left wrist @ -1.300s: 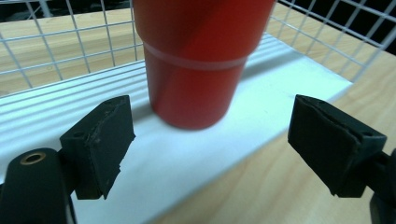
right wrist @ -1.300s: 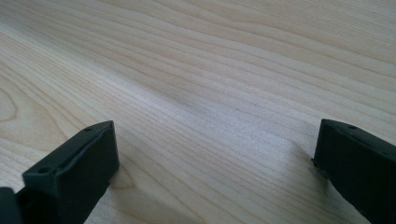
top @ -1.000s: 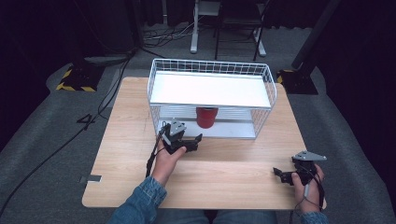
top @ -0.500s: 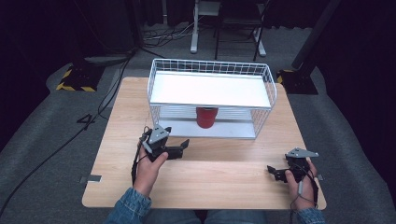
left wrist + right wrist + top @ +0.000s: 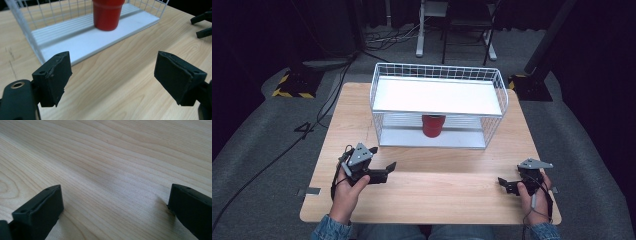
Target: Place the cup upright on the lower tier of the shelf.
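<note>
A red cup [image 5: 433, 125] stands upright on the bottom shelf of a white wire rack [image 5: 438, 75], under its flat white top. The rack sits at the far side of the wooden table [image 5: 432, 200]. The left gripper [image 5: 382, 170] is over the table in front of the rack, a bit left of the cup and well apart from it. Its fingers [image 5: 53, 75] are wide open and hold nothing. The right gripper [image 5: 507, 184] is low over the table near the right front corner. Its fingers [image 5: 40, 210] are wide open too, with only bare wood between them.
</note>
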A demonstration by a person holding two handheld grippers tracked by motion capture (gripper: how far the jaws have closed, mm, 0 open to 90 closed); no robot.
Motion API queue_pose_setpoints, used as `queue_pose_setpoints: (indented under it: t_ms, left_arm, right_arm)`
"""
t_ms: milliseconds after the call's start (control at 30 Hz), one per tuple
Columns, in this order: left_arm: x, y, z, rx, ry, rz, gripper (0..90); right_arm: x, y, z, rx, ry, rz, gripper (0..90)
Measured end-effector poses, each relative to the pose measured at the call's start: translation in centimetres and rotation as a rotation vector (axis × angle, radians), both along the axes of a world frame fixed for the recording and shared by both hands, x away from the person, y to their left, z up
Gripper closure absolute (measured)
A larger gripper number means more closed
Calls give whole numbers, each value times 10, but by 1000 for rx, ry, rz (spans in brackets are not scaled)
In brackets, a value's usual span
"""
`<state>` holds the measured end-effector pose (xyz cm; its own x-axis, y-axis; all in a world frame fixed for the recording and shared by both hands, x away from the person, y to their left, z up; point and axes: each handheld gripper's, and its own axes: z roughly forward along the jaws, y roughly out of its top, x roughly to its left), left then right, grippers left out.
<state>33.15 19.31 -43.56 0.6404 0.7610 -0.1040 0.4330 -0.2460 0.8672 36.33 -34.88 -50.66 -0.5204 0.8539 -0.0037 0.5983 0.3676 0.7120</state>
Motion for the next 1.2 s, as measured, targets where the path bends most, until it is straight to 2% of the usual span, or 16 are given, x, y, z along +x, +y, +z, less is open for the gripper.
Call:
queue_pose_setpoints:
  t_ms: [133, 200, 400, 467, 500, 533, 633, 800, 833, 933, 1000, 1033, 1100, 1200]
  left_arm:
    - [-3, 9, -8, 2, 30, -12, 150]
    - [-4, 16, -14, 17, 70, -25, 151]
    - [-7, 28, -24, 31, 101, -10, 151]
    - [-7, 31, -28, 45, 114, -9, 151]
    - [-8, 34, -32, 71, 127, -14, 151]
    - [-8, 34, -32, 71, 127, -14, 151]
    - [-9, 37, -42, 109, 156, -19, 152]
    - [-10, 40, -52, 117, 179, -8, 152]
    - [-10, 42, -55, 134, 197, -3, 152]
    - [-10, 42, -58, 139, 205, 1, 153]
    - [-10, 41, -64, 168, 232, 11, 153]
    - [-9, 40, -66, 189, 235, 21, 153]
    - [-9, 39, -69, 216, 198, 27, 153]
    - [-9, 38, -70, 235, 181, 39, 151]
  right_arm:
    - [0, 0, 0, 0, 0, 0, 3]
    - [0, 0, 0, 0, 0, 0, 3]
    - [0, 0, 0, 0, 0, 0, 3]
    - [0, 0, 0, 0, 0, 0, 3]
    - [0, 0, 0, 0, 0, 0, 3]
    - [0, 0, 0, 0, 0, 0, 3]
    - [0, 0, 0, 0, 0, 0, 3]
    - [0, 0, 0, 0, 0, 0, 3]
    - [0, 0, 0, 0, 0, 0, 3]
    - [0, 0, 0, 0, 0, 0, 3]
    - [0, 0, 0, 0, 0, 0, 3]
    - [0, 0, 0, 0, 0, 0, 3]
    - [0, 0, 0, 0, 0, 0, 3]
    - [0, 0, 0, 0, 0, 0, 3]
